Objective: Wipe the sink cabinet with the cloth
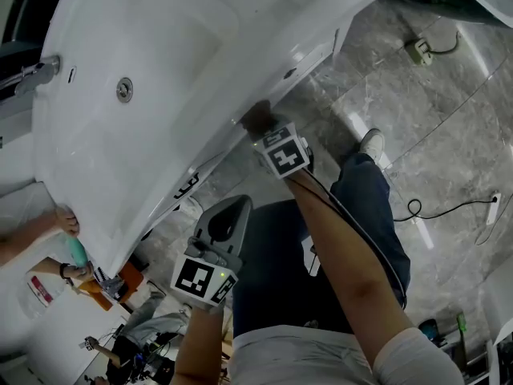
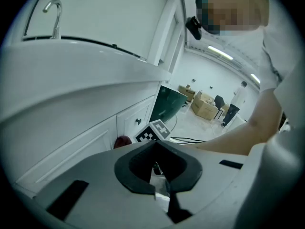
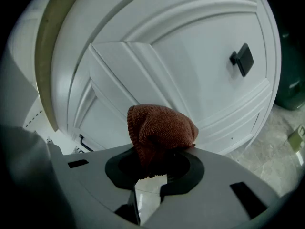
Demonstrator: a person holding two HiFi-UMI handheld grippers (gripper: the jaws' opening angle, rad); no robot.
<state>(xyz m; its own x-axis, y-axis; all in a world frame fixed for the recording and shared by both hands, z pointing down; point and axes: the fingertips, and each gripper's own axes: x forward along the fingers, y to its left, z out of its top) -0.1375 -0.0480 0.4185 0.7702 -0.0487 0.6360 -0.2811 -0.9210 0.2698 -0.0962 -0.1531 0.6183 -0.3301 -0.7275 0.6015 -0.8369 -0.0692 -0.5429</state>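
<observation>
A brown knitted cloth (image 3: 162,130) is bunched in my right gripper (image 3: 157,160), which is shut on it and presses it against a white panelled door of the sink cabinet (image 3: 190,56). In the head view that gripper (image 1: 266,131) sits under the lip of the white sink top (image 1: 160,135), with the cloth (image 1: 257,118) at the cabinet's upper edge. My left gripper (image 1: 228,219) hangs back from the cabinet, lower left of the right one, shut and holding nothing. The left gripper view shows its jaws (image 2: 159,170) closed, and the cloth (image 2: 122,141) on the cabinet front (image 2: 71,147) beyond them.
A black knob (image 3: 243,59) is on the door right of the cloth. Faucet (image 1: 36,74) and drain (image 1: 123,89) sit in the sink. Cables (image 1: 433,211) and a plug block (image 1: 418,50) lie on the marble floor. Another person's hand (image 1: 68,223) holds a teal item at the sink's left.
</observation>
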